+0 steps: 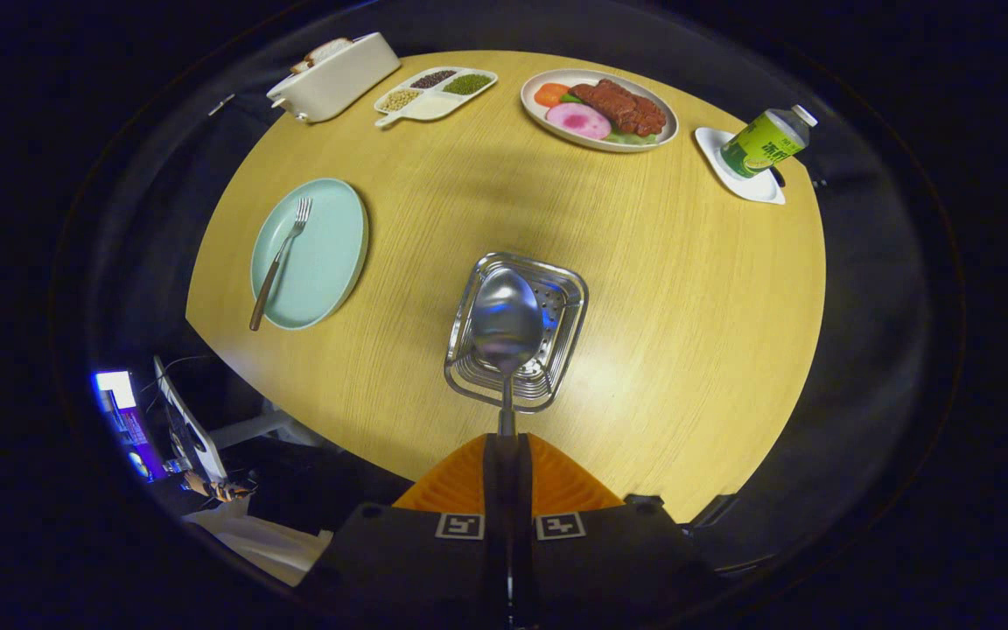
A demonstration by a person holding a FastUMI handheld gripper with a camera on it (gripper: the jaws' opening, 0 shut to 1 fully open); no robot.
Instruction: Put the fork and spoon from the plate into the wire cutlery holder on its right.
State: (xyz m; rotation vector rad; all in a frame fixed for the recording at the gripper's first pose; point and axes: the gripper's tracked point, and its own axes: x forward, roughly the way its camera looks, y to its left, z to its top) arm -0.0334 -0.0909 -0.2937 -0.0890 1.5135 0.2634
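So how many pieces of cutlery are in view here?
2. The fork lies on the teal plate. The spoon is gripped in the tool, bowl over the wire cutlery holder.

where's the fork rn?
In the gripper view the fork lies on the pale green plate, left of the wire cutlery holder, while the gripper holds the spoon over that holder.

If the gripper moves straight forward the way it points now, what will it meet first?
Probably the wire cutlery holder: the gripper, shut on the spoon, points down into its opening, though depth is unclear.
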